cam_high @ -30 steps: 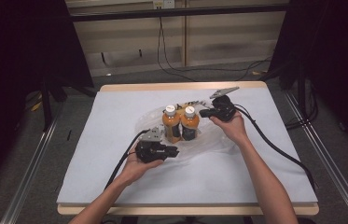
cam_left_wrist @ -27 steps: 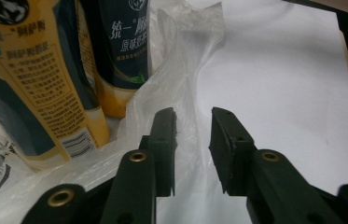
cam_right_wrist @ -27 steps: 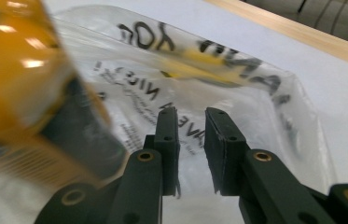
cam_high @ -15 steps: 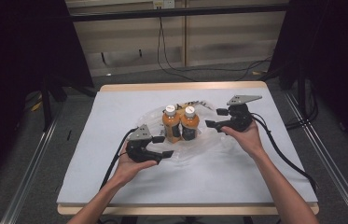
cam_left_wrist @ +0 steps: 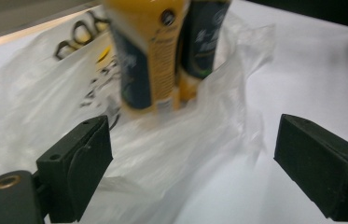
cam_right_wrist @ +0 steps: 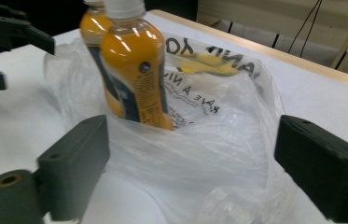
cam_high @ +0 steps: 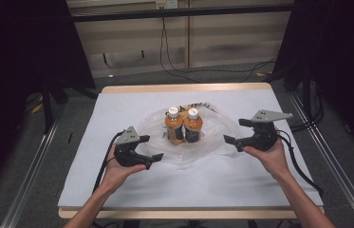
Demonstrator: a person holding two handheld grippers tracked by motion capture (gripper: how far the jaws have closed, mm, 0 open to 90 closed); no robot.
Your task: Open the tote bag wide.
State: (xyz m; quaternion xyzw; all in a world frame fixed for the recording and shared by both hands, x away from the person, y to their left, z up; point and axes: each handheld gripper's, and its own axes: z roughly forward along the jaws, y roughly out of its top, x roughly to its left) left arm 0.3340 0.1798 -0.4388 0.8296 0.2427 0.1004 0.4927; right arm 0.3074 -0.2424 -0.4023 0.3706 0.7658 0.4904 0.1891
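Two bottles (cam_high: 184,126) stand upright and touching at the middle of the worktop (cam_high: 94,190), nearer its far edge, on a flattened bag (cam_high: 212,137) of thin, clear, crinkled plastic. Each bottle is a smooth cylinder of orange drink with a white cap and a dark label band. The worktop is covered with a plain white sheet, its pale wooden rim showing along the near and far edges.

The left gripper (cam_high: 153,151) hangs just off the bag's left edge, its jaws wide apart and holding nothing. The right gripper (cam_high: 238,133) hangs just off the bag's right edge, jaws likewise spread and empty. Both are matte black with blocky pads, and each carries a grey three-cornered plate.

The left gripper view shows the film's soft folds heaped around the bottle bases and blurred black print on the bag. The right gripper view shows black lettering and a yellow mark on the far layer of film, and the left gripper beyond the bottles.
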